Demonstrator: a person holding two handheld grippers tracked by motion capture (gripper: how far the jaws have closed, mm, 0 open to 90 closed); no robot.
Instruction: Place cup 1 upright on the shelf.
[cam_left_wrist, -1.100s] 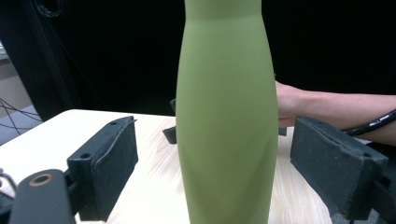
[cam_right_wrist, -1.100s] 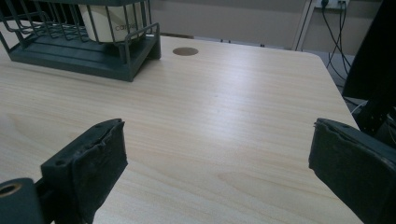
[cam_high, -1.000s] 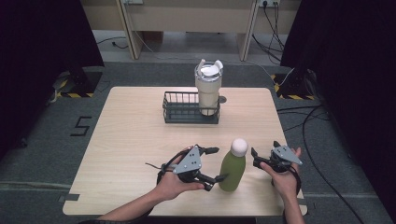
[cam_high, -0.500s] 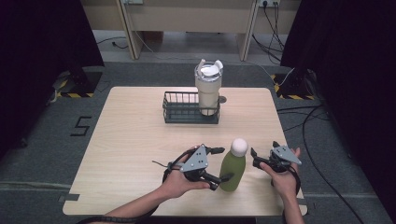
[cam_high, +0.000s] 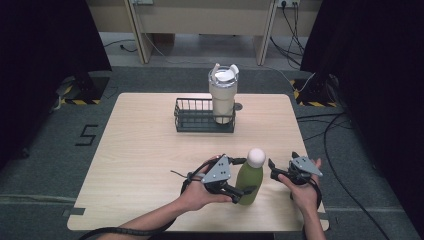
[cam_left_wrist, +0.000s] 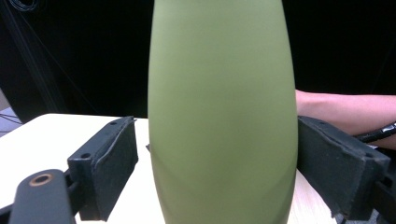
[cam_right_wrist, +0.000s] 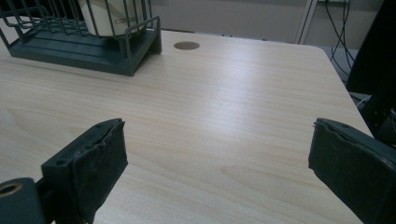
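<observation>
- The left gripper (cam_high: 239, 191) has slid in from the left over the last second and now brackets the matte green bottle with the white round cap (cam_high: 250, 176), which stands upright near the front edge of the pale wooden tabletop (cam_high: 145, 150).
- In the left gripper view its fingers (cam_left_wrist: 109, 163) stand spread on either side of the bottle's body (cam_left_wrist: 223, 116); a sliver of tabletop shows between the left pad and the bottle, while the right pad sits right at the bottle's edge (contact there is hard to judge), so nothing is clamped yet.
- The bottle itself has not shifted in that time, which suggests the approach is finished and closing on the bottle is the step now due.
- The right gripper (cam_high: 282, 170) has kept its place just right of the bottle, fingers (cam_right_wrist: 88, 158) wide apart over bare wood, grasping nothing.
- Farther back, a dark wire basket (cam_high: 195, 117) holds a cream tumbler with a clear lid (cam_high: 223, 95).
</observation>
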